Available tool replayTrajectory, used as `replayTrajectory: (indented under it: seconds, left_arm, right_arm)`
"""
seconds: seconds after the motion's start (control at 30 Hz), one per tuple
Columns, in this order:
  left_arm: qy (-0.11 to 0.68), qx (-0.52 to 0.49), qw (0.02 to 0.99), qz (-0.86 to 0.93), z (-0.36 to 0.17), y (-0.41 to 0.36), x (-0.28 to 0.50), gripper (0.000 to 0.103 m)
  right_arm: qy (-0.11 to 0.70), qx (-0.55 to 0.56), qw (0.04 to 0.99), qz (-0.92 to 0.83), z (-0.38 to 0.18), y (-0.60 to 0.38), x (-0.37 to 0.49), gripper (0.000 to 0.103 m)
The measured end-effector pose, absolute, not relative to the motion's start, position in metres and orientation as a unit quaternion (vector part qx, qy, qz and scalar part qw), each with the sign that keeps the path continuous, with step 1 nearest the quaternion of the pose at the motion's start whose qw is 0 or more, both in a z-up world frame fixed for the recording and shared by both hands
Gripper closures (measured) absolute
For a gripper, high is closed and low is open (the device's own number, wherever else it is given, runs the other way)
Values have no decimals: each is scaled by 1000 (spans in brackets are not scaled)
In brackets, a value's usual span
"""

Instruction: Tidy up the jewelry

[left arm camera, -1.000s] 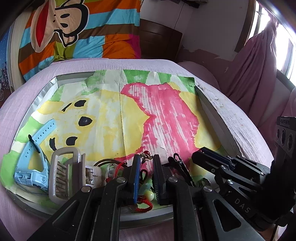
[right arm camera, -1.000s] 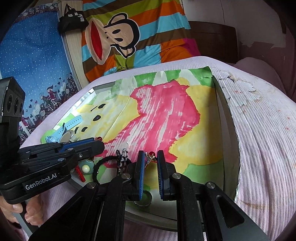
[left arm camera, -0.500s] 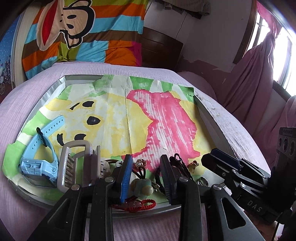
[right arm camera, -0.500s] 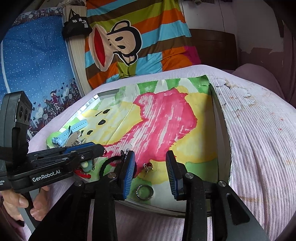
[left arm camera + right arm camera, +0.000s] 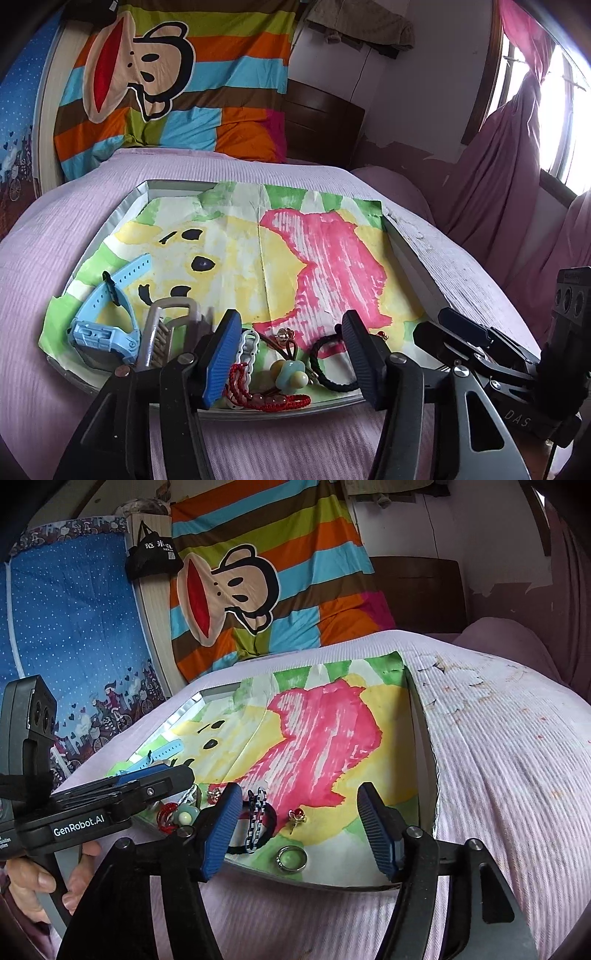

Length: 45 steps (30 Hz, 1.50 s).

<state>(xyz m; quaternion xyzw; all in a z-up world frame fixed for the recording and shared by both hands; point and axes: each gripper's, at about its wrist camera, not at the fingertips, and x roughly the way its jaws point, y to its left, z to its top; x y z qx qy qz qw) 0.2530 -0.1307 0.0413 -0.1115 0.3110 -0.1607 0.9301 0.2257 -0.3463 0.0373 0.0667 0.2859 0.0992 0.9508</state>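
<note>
A shallow metal tray (image 5: 136,192) lined with a painted bear paper lies on the bed. Along its near edge lie a blue watch (image 5: 110,325), a grey comb clip (image 5: 162,332), a red bead bracelet (image 5: 258,397), a pastel flower hair tie (image 5: 290,373) and a black cord bracelet (image 5: 332,384). My left gripper (image 5: 291,354) is open and empty just above these. My right gripper (image 5: 301,830) is open and empty above a red stud earring (image 5: 297,816), a silver ring (image 5: 291,857) and a chain bracelet (image 5: 256,819).
The pink ribbed bedcover (image 5: 517,775) surrounds the tray. A striped monkey quilt (image 5: 166,92) is piled at the headboard. A pink curtain (image 5: 498,177) hangs at the right by the window. A blue patterned panel (image 5: 74,627) stands at the left.
Both grippers have opened wide and pulled back and up from the tray's near edge. The jewelry they were closed around now lies free on the paper.
</note>
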Motion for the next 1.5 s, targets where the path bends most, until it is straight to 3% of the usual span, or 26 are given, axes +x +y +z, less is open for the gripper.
replayTrajectory:
  seconds: [0.17,0.37,0.6,0.7,0.87,0.93,1.07,1.5]
  left_arm:
    - [303,-112,934,-156,43,-126,247,42]
    - [288,-100,940,-150,46,-127,235,28]
    - [278,-103,945,-138,47,-113,223,28]
    - [269,-105,949,-130,48,-107,215,18]
    - [259,-101,953,-122,48,-98,203,15]
    - [255,-100,955,-118,48,-94,199,9]
    - [246,-104,958,-108,48,-85,190,4]
    - [219,-95,967,-91,49,-66,158,0]
  right_arm:
    - [279,71,953,97,39,-349,219,33]
    - [267,71,956,97,42,-349,210,25]
    - [251,69,960,102,49,-346,196,18]
    - [246,73,961,103,51,-347,190,17]
    - [240,70,962,108,52,-343,181,12]
    - [236,70,963,110,53,-340,177,11]
    - [227,67,965,111,54,-333,168,2]
    - [215,82,967,107,49,-326,142,1]
